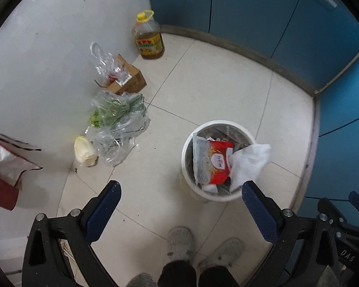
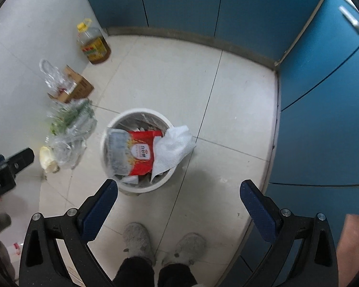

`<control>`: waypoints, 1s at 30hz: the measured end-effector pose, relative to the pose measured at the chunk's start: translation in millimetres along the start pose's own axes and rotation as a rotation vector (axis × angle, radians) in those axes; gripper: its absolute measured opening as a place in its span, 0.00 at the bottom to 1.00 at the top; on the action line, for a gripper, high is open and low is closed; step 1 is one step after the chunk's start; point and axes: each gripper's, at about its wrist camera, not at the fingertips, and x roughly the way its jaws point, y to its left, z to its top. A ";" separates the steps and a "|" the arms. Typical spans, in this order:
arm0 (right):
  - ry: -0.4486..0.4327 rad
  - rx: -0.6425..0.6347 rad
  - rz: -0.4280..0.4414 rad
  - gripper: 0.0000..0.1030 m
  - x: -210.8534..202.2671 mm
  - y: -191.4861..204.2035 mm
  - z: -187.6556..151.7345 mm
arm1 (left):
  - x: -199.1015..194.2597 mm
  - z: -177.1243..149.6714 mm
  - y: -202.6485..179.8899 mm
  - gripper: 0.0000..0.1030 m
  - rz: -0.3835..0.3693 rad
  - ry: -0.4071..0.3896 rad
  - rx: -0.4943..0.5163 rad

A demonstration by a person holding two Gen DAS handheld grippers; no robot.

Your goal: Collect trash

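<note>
A white round trash bin (image 1: 187,165) (image 2: 122,117) stands on the tiled floor. It holds a red and grey food wrapper (image 1: 213,162) (image 2: 138,153) and a white paper towel (image 1: 249,161) (image 2: 172,148) that hangs over its rim. My left gripper (image 1: 182,186) is open and empty, above the floor just in front of the bin. My right gripper (image 2: 179,184) is open and empty, above the bin's near right side. The right gripper's body shows at the left wrist view's right edge.
Along the grey wall stand a cooking oil bottle (image 1: 147,38) (image 2: 93,45), a cardboard box (image 1: 129,79) (image 2: 76,88), clear plastic bags with greens (image 1: 117,119) (image 2: 69,124) and a cabbage (image 1: 83,150) (image 2: 46,156). Blue cabinets (image 1: 263,7) (image 2: 323,119) close the back and right. My slippered feet (image 1: 179,241) (image 2: 136,239) are below.
</note>
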 end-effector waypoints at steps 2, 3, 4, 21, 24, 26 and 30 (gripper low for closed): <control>-0.018 0.002 0.006 1.00 -32.3 -1.6 -4.6 | -33.9 -7.2 3.5 1.00 0.001 -0.010 -0.002; -0.033 -0.002 0.016 1.00 -57.1 -2.4 -8.9 | -51.4 -11.4 6.2 1.00 -0.005 -0.016 -0.007; -0.046 -0.007 0.016 1.00 -75.1 -2.7 -11.7 | -64.6 -14.9 8.3 1.00 -0.008 -0.021 -0.009; -0.322 0.031 -0.011 1.00 -436.5 20.6 -119.0 | -367.4 -89.7 40.3 1.00 -0.130 -0.249 0.118; -0.365 0.053 -0.008 1.00 -482.6 21.5 -144.4 | -397.1 -100.9 43.4 1.00 -0.148 -0.274 0.129; -0.379 0.062 0.007 1.00 -504.1 20.3 -155.9 | -418.0 -109.3 44.5 1.00 -0.168 -0.283 0.129; -0.395 0.080 0.057 1.00 -547.8 14.4 -176.9 | -452.3 -126.6 45.6 1.00 -0.187 -0.308 0.121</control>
